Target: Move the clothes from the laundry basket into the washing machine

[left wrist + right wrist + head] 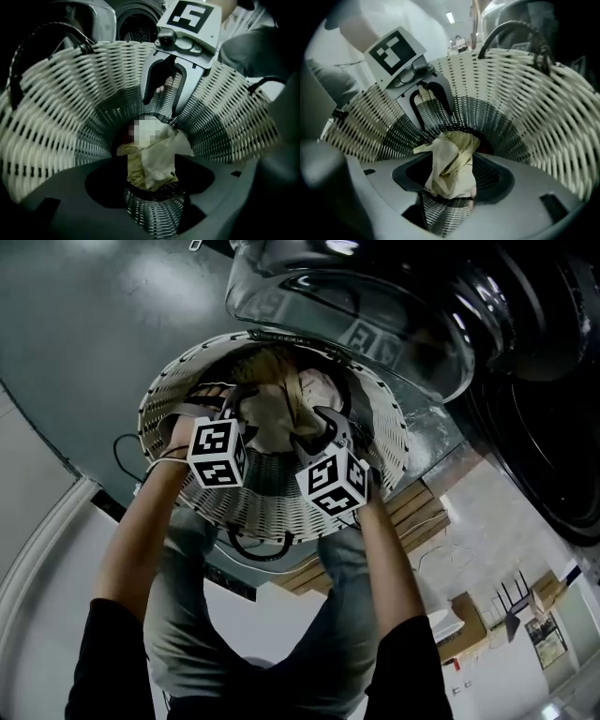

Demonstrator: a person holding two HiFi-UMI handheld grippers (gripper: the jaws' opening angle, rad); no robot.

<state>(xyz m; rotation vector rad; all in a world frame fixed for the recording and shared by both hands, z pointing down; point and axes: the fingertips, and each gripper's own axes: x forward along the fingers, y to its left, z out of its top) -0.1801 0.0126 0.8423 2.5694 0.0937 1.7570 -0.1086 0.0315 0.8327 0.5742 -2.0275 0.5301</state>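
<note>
A white wicker laundry basket (272, 507) (61, 103) (534, 117) stands below the washing machine's open glass door (375, 315). At its bottom lies a heap of cream and yellowish clothes (281, 399) (157, 154) (450, 159). Both grippers point steeply down inside the basket. My left gripper (246, 407) (152, 183) (433, 119) is open, with the clothes showing in the gap between its jaws. My right gripper (319, 432) (450, 183) (161, 103) is open too, just above the same heap. Neither gripper's pads press on the cloth.
The washing machine's dark round drum opening (553, 427) (138, 23) is beyond the basket. The basket has black handles (258, 549) (511, 28). Stacked wooden boards (422, 507) lie beside the machine, and a black cable (122, 457) runs along the floor at the left.
</note>
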